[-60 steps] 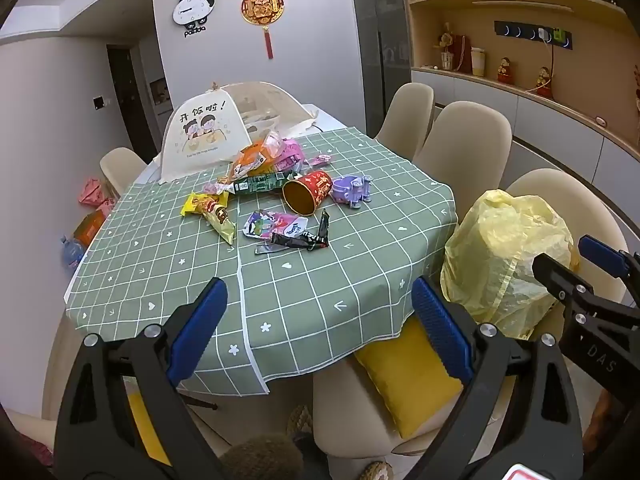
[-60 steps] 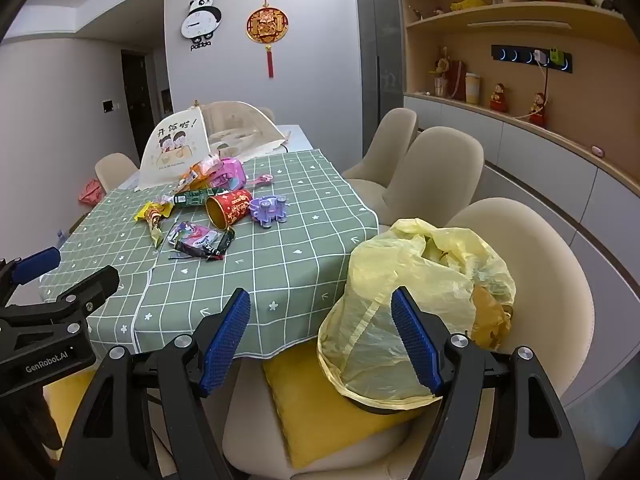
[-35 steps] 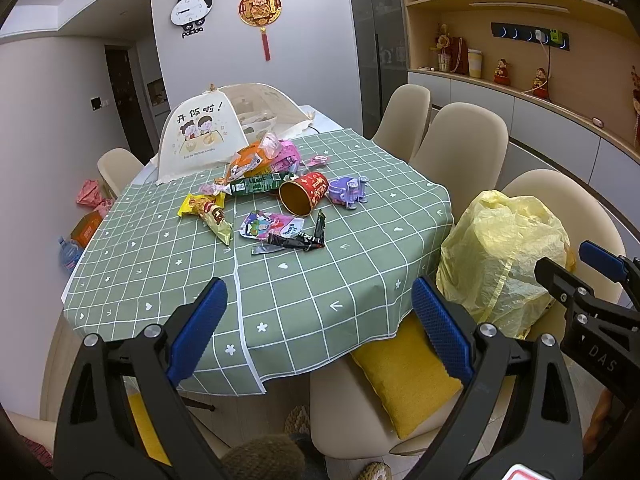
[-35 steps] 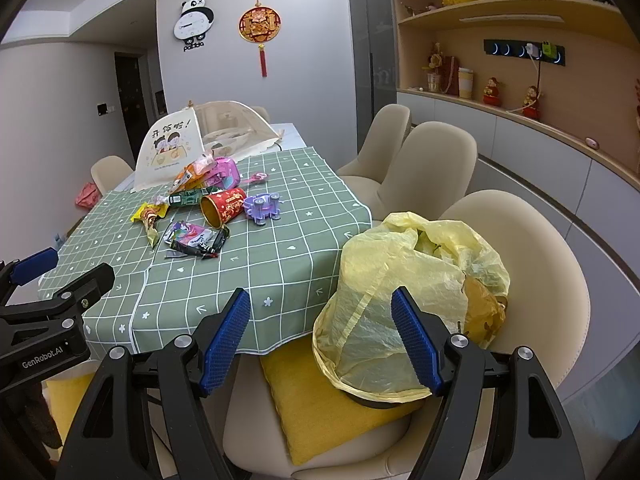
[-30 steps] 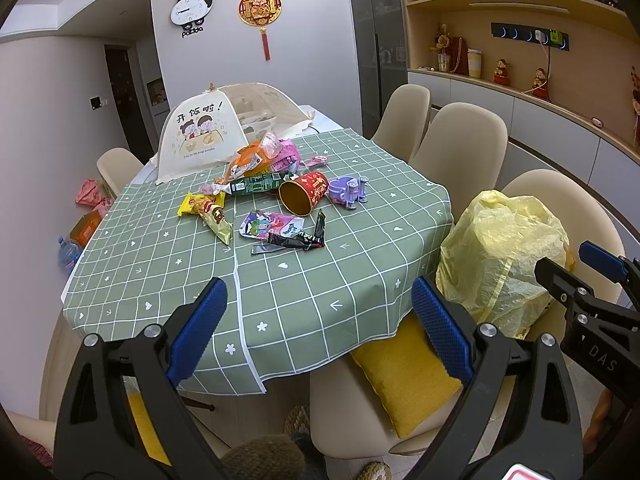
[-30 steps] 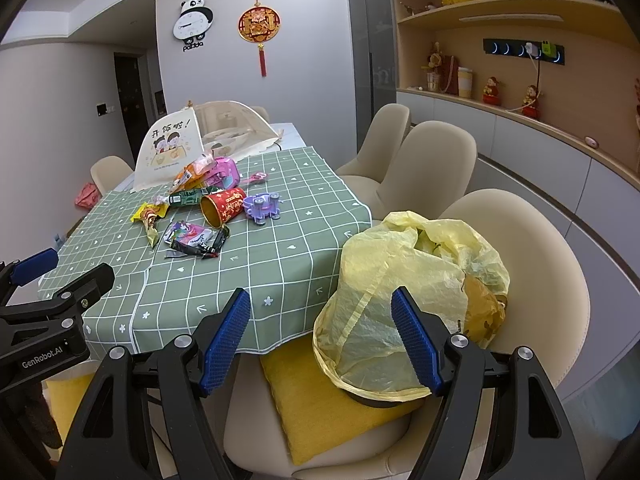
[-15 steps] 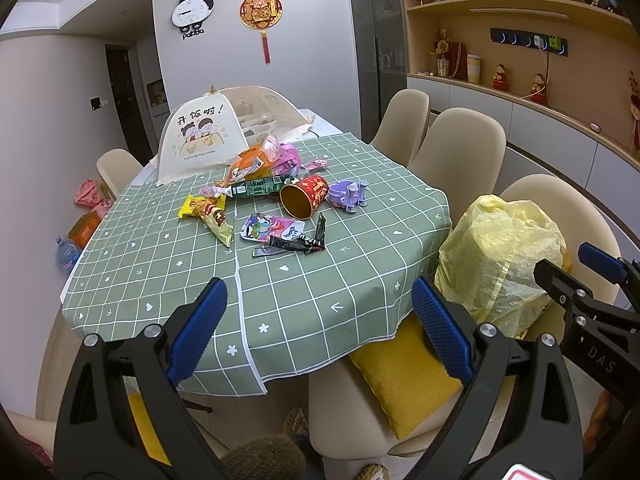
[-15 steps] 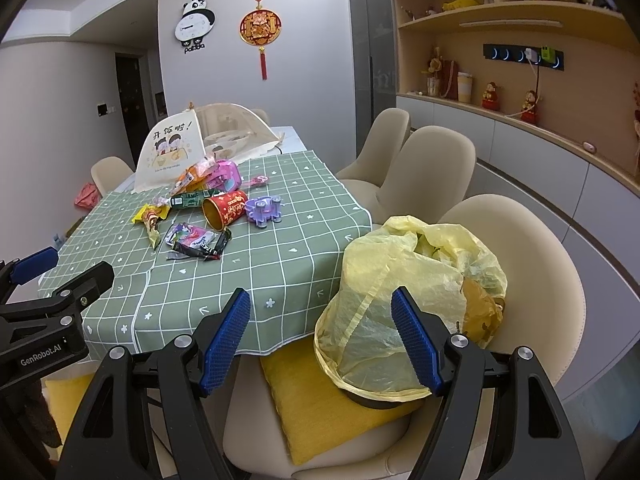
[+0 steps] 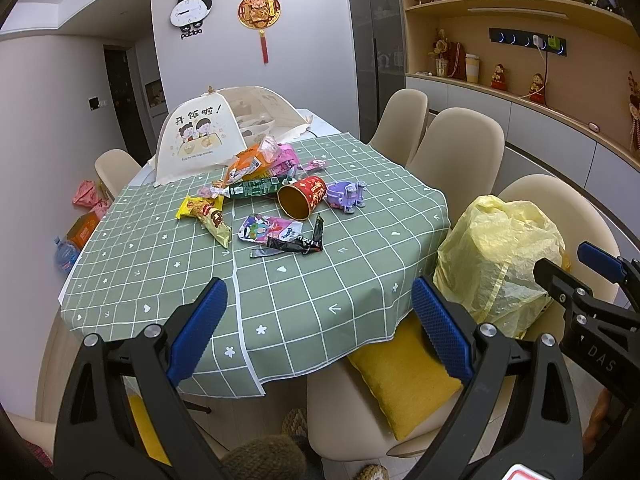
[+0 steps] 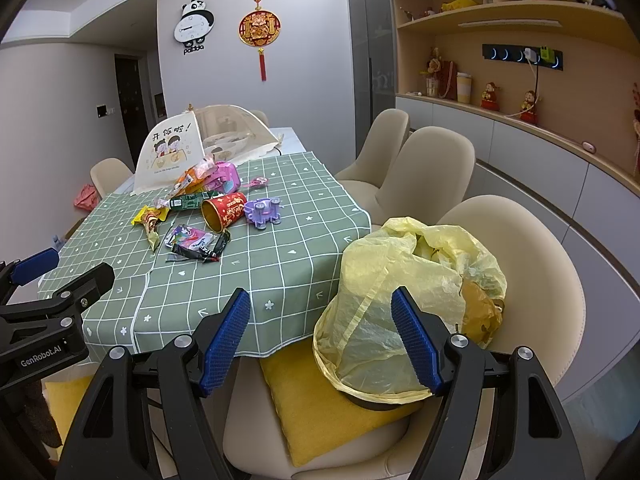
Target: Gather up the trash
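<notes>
Trash lies in a heap on the green checked tablecloth (image 9: 280, 280): a red paper cup (image 9: 301, 197) on its side, a purple plastic piece (image 9: 346, 197), a yellow snack wrapper (image 9: 208, 216), black and pink wrappers (image 9: 280, 236), and an orange bag (image 9: 248, 162). A yellow trash bag (image 9: 500, 264) stands open on a cream chair at the right; it also shows in the right wrist view (image 10: 412, 300). My left gripper (image 9: 320, 328) is open and empty, short of the table's near edge. My right gripper (image 10: 324, 332) is open and empty, in front of the bag.
A mesh food cover (image 9: 212, 132) stands at the table's far end. Cream chairs (image 9: 456, 152) line the right side. A yellow cushion (image 9: 400, 376) lies on the near chair. A cabinet with shelves (image 9: 540, 112) runs along the right wall.
Both grippers have risen slightly, so the views show the table a little lower. Both stay open. Nothing on the table has moved.
</notes>
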